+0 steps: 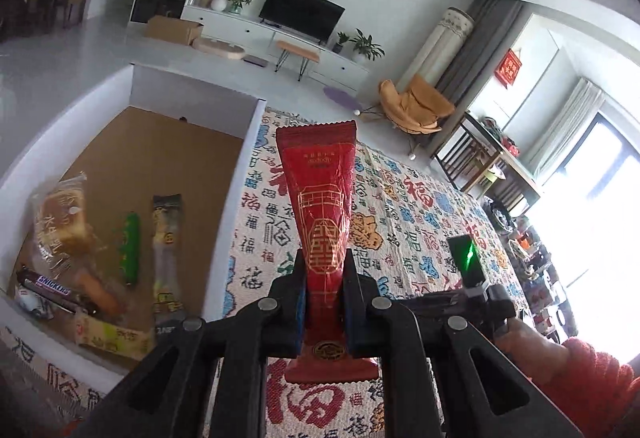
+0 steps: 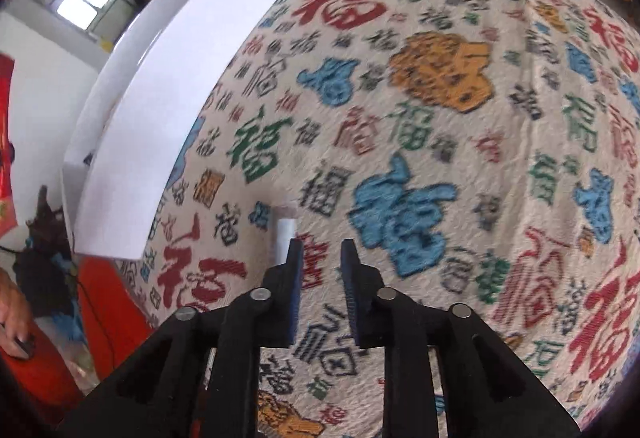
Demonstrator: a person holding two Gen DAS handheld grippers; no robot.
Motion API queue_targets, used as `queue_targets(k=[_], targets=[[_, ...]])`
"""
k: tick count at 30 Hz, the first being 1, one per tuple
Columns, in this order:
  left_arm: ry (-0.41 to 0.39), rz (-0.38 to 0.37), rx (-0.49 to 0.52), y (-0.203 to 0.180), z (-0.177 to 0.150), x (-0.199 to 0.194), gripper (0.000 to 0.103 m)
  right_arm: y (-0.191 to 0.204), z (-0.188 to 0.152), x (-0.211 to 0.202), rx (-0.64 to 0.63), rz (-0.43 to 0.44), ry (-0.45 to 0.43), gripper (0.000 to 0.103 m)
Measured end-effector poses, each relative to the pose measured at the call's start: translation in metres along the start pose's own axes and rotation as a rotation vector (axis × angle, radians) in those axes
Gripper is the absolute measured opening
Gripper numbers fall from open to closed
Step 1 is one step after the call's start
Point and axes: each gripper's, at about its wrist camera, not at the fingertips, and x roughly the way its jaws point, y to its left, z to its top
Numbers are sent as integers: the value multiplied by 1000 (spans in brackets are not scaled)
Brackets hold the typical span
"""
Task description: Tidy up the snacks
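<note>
Left tool (image 1: 324,258) clamped on red packet (image 1: 324,206) beside snack-filled white box (image 1: 248,134); right tool (image 2: 322,250) parted, empty.

Open patterned cloth (image 2: 420,126) ahead; white box wall (image 2: 168,90) at left, its far half (image 1: 160,142) unfilled.

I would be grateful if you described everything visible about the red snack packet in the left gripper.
The red snack packet is a long, glossy foil-like wrapper with gold line patterns, a round gold seal near its lower end and crimped, serrated edges at both ends. The left gripper is shut on its lower half, pinching it narrow there. It points away from the camera, above the patterned cloth, beside the white box.
</note>
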Motion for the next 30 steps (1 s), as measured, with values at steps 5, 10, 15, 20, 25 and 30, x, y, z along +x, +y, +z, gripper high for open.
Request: queue_targets(k=[5, 10, 15, 20, 25, 30], targets=[[-2, -10, -38, 23, 4, -7, 13, 36, -8, 50, -88, -30, 93, 40], [-44, 108, -46, 70, 18, -48, 13, 48, -8, 33, -87, -51, 40, 17], [-10, 264, -84, 123, 25, -49, 14, 95, 30, -55, -105, 124, -185, 18], [27, 378, -76, 141, 18, -24, 35, 186, 65, -59, -195, 257, -231, 19], [-38, 499, -2, 134, 12, -34, 88, 231, 77, -21, -250, 189, -223, 66], [-101, 694, 113, 108, 11, -47, 98, 237, 66, -39, -345, 25, -364, 66]])
